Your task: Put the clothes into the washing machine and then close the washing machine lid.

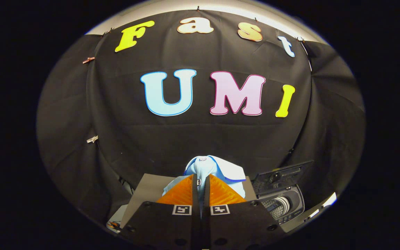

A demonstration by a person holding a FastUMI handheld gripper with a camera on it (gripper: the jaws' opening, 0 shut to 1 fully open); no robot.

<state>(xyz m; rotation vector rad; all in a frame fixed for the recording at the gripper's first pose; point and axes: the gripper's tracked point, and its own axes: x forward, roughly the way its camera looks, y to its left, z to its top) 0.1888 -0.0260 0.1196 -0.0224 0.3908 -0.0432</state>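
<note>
Garment (209, 170) in gripper (200, 180) (jaws closed)

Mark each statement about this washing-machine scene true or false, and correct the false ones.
1. The gripper is shut on the light blue garment. True.
2. The washing machine has its lid closed. False: the lid stands open and the drum shows.
3. The garment is already inside the drum. False: it is bunched between the orange fingers, held above the table, beside the machine.
4. The washing machine sits off to one side of the fingers, not straight ahead. True.
5. The garment is dark red. False: it is light blue with white parts and a darker blue trim.
</note>
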